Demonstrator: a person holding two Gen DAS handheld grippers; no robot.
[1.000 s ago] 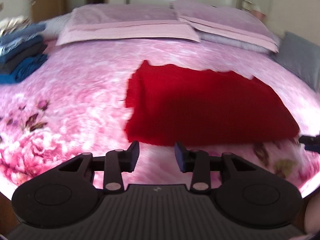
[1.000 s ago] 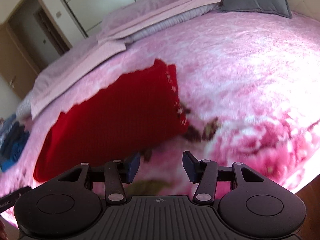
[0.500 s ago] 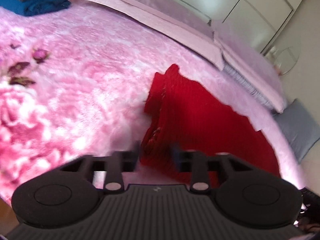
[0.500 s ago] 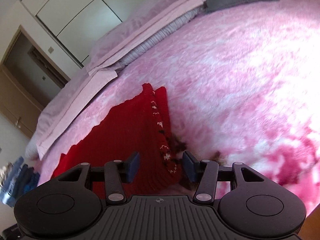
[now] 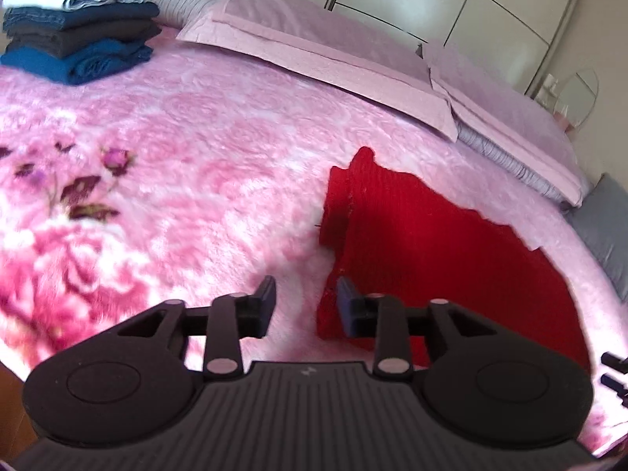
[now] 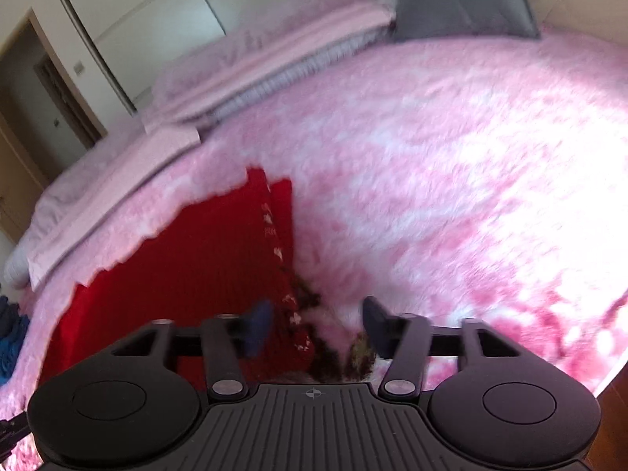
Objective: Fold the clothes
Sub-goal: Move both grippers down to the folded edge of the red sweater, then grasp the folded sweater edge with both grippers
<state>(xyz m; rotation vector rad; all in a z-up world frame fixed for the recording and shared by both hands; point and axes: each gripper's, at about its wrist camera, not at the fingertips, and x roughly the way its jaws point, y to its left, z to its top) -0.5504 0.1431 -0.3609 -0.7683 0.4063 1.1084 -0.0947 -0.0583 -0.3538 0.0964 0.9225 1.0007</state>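
A red knitted garment (image 5: 431,255) lies folded flat on the pink floral bedspread (image 5: 196,196). My left gripper (image 5: 306,302) hovers low at its near left corner. Its jaws are opening, the right finger (image 5: 347,306) over the red edge and the left one over the blanket, with nothing pinched. In the right wrist view the garment (image 6: 196,255) ends in a white-patterned trim (image 6: 292,310). That trim runs between the fingers of my right gripper (image 6: 318,325), whose jaws are opening and do not press on it.
A stack of folded blue and grey clothes (image 5: 78,27) sits at the bed's far left. Lilac pillows (image 5: 314,43) line the headboard side, with a grey cushion (image 6: 463,0) at the far right. White wardrobe doors (image 5: 451,4) stand behind. The bed's edge is close under both grippers.
Both grippers have swung outward to the garment's ends, the left to its left corner and the right to the patterned right edge. The right jaws stand a little wider.
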